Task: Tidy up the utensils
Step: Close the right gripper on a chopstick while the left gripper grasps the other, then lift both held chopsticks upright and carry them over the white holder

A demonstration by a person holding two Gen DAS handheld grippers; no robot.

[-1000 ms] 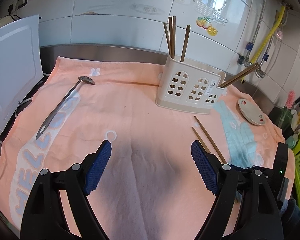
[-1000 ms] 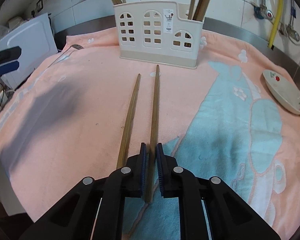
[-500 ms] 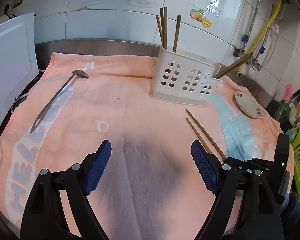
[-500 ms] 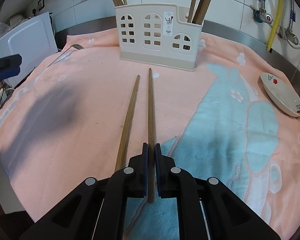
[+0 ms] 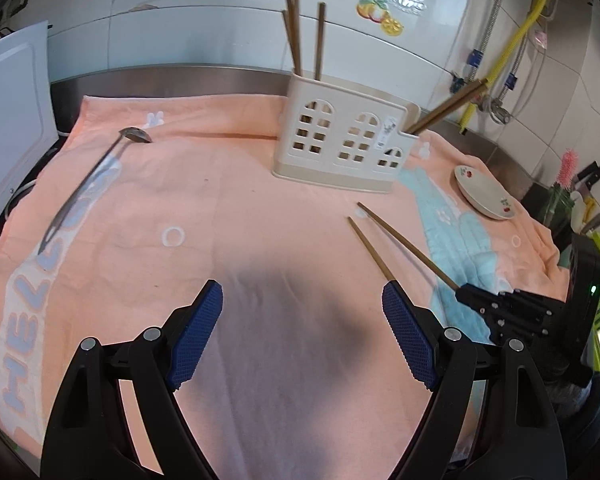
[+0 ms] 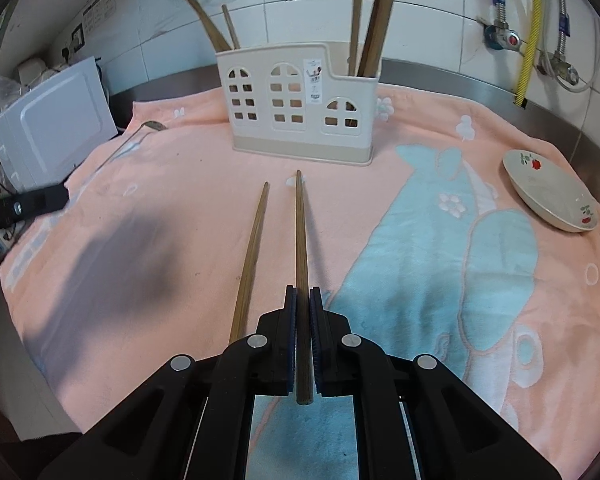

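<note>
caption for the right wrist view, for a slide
Right gripper shut on one wooden chopstick, its mate on the towel.

Peach towel (image 6: 172, 240) with blue print covers bench under the fingers. Floral saucer (image 6: 548, 196) far right of the fingers, on towel. White appliance (image 6: 56, 128) far left past towel edge. Yellow hose (image 6: 528, 32) on tiled wall (image 6: 432, 32) ahead-right.

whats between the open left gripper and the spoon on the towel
Nothing but bare towel. In the left wrist view the spoon lies far left, and the left gripper hangs open with only cloth between them.
</note>
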